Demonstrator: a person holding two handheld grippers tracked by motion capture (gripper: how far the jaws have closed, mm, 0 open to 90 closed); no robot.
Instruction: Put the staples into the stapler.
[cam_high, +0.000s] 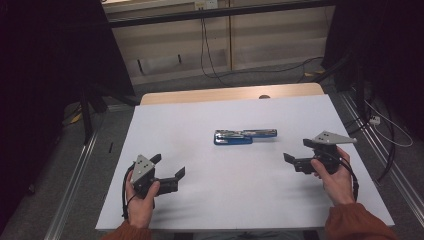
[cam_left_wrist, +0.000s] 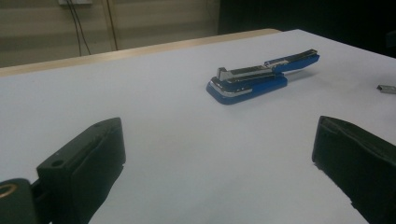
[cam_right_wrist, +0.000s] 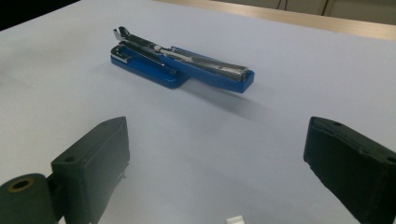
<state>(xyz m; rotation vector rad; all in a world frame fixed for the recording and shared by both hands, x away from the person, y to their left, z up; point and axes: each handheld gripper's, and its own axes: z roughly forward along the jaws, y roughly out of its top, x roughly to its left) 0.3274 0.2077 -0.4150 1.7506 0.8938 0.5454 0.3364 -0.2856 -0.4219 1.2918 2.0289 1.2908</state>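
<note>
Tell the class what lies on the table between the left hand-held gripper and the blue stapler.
Nothing: bare white table separates the left hand-held gripper from the stapler, as the high view and the left gripper view show.

The high view looks down and forward over the table (cam_high: 230, 200); both gripper views sit low near its surface, facing inward from opposite sides, sharing the stapler (cam_left_wrist: 261, 74)

Bare white table (cam_high: 225, 175) lay across the lower centre of the high view, its sole obstacle the opened blue stapler (cam_high: 244, 136) at frame centre, well apart from both open-jawed grippers.
</note>
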